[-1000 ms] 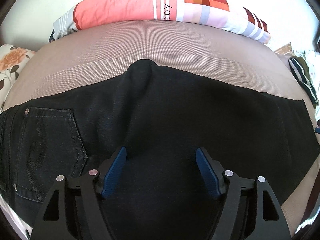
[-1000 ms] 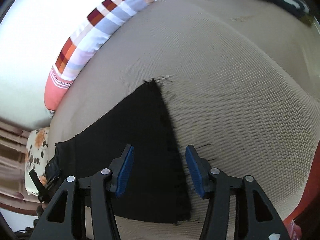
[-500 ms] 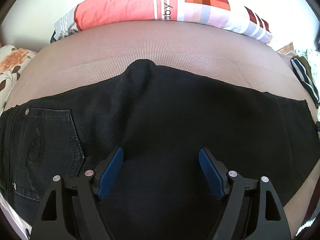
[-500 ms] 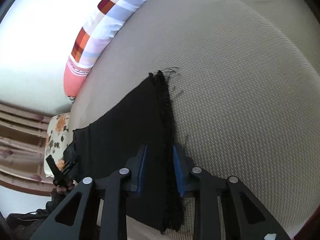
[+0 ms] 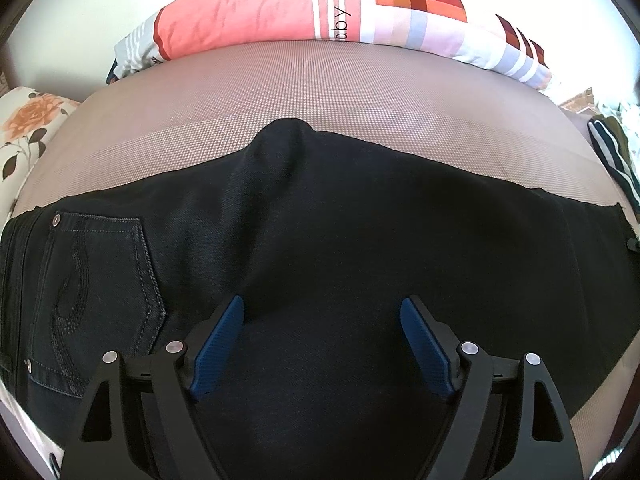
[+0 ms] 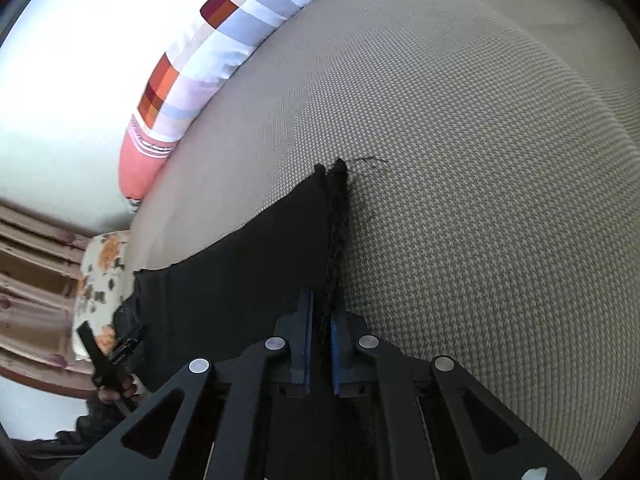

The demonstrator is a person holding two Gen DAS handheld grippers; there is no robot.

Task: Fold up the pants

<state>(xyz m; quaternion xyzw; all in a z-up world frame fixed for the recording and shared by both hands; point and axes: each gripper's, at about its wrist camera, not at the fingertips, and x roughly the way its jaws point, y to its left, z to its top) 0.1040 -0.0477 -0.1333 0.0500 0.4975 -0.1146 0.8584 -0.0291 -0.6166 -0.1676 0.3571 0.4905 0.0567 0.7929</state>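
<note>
Black pants (image 5: 320,240) lie spread across the beige mattress (image 5: 320,96), folded lengthwise, with a stitched back pocket (image 5: 92,296) at the left and the leg ends at the right. My left gripper (image 5: 322,332) hovers over the middle of the fabric, its blue pads wide apart and nothing pinched. In the right wrist view the frayed hem (image 6: 336,216) of the pants (image 6: 240,280) runs straight into my right gripper (image 6: 320,320), whose blue pads are shut on that hem edge.
A long pink, white and checked pillow (image 5: 320,12) lies along the back of the mattress, also seen as the pillow (image 6: 224,40) in the right wrist view. A floral cushion (image 5: 28,128) sits at the left, striped cloth (image 5: 612,152) at the right.
The right gripper has moved down onto the hem and closed on it. The left gripper's pads have spread slightly wider while staying over the same spot.
</note>
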